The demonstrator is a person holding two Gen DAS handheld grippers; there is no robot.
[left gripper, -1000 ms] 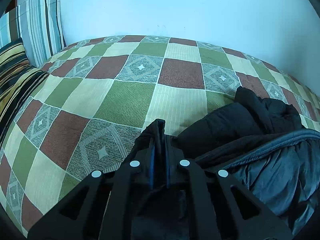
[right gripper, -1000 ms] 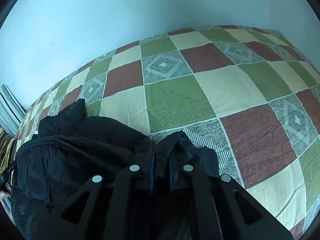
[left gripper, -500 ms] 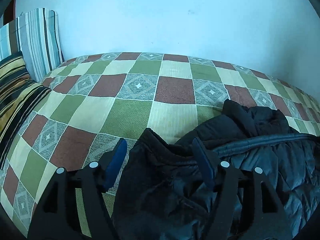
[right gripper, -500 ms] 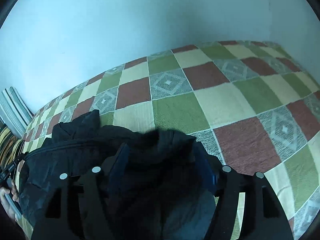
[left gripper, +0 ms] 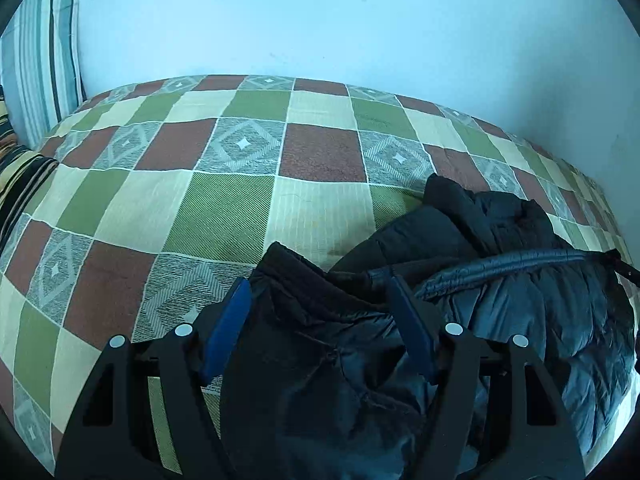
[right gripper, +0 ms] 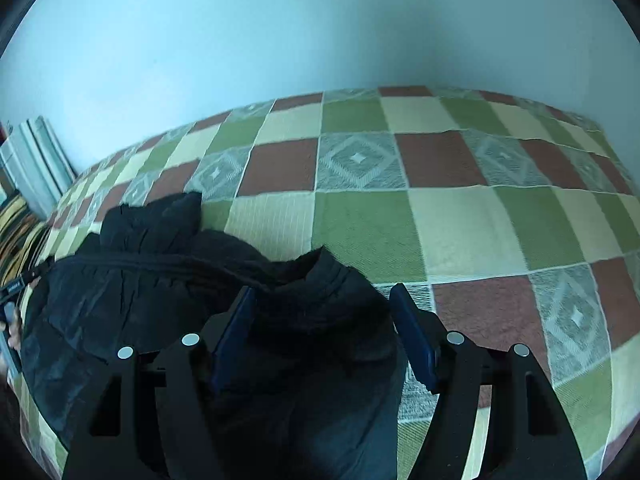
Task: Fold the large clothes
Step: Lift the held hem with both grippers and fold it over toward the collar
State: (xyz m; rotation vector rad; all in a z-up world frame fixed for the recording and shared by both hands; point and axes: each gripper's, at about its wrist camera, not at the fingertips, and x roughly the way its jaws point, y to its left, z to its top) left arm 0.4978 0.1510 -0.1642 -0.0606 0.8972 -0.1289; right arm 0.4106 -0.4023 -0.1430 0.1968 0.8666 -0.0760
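Note:
A black puffer jacket [left gripper: 500,304] lies bunched on the checkered bedspread [left gripper: 224,216]. My left gripper [left gripper: 318,300] is open, its blue pads on either side of a folded jacket corner without pinching it. The jacket also shows in the right wrist view [right gripper: 132,292], where my right gripper [right gripper: 320,304] is open over another raised jacket corner. The bedspread [right gripper: 460,220] spreads beyond it.
Striped pillows [left gripper: 40,60] stand at the bed's left end against a pale wall [left gripper: 320,20]. In the right wrist view the pillows [right gripper: 32,164] sit far left and a hand [right gripper: 12,328] shows at the left edge.
Both grippers were shut on jacket corners a second ago. Both have opened and let go, and have lifted and drawn back slightly. The jacket corners now rest on the bed.

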